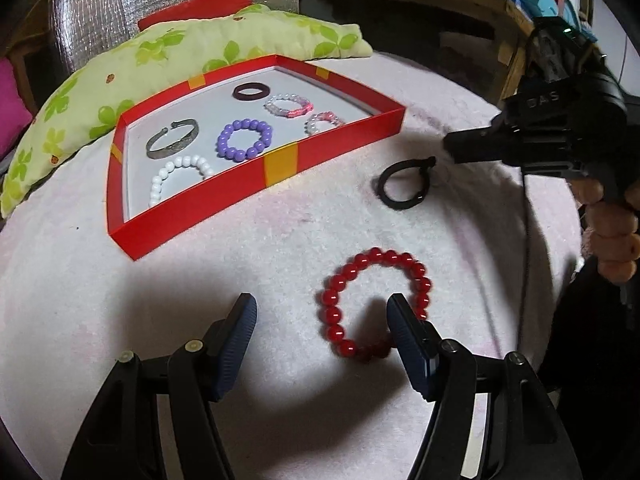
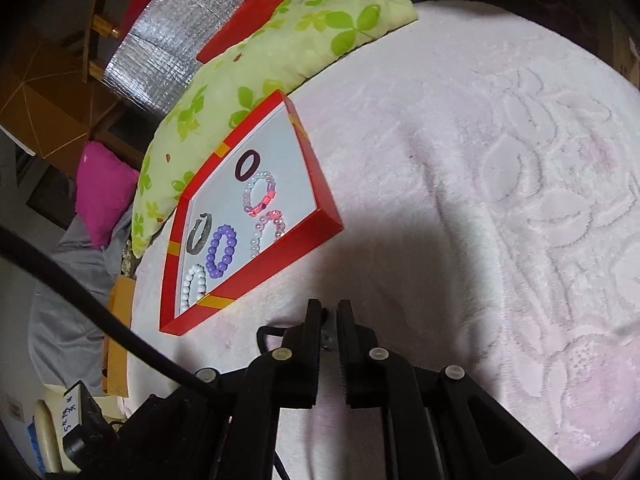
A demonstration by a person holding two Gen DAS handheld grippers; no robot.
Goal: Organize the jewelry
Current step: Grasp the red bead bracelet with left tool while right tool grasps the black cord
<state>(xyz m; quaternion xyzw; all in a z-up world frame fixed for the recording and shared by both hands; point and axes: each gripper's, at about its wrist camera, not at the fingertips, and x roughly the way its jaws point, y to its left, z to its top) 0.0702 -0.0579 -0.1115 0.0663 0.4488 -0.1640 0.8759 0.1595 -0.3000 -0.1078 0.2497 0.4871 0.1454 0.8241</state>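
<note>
Two bracelets were seen outside the red tray (image 1: 280, 166) on the pink fleece blanket (image 1: 280, 240): a red bead bracelet (image 1: 340, 280) and a black bangle (image 1: 402, 186); six other pieces were already laid inside the tray. The left gripper (image 1: 322, 316) was held with its jaws apart above the red bead bracelet, the right-hand pad (image 1: 404, 332) placed inside the loop and the other pad outside it, so nothing was yet gripped. The right gripper (image 2: 329, 312) was closed to a narrow gap at the knotted end of the black bangle; whether the knot was truly pinched could not be told, since only a small dark scrap was visible between the tips. A thin pinch there was judged liable to slip during transfer. If the left jaws were closed carelessly, beads could be rolled aside or the fleece caught. A low pass over the tray wall was judged likely to snag the bangle or disturb pieces already placed.
</note>
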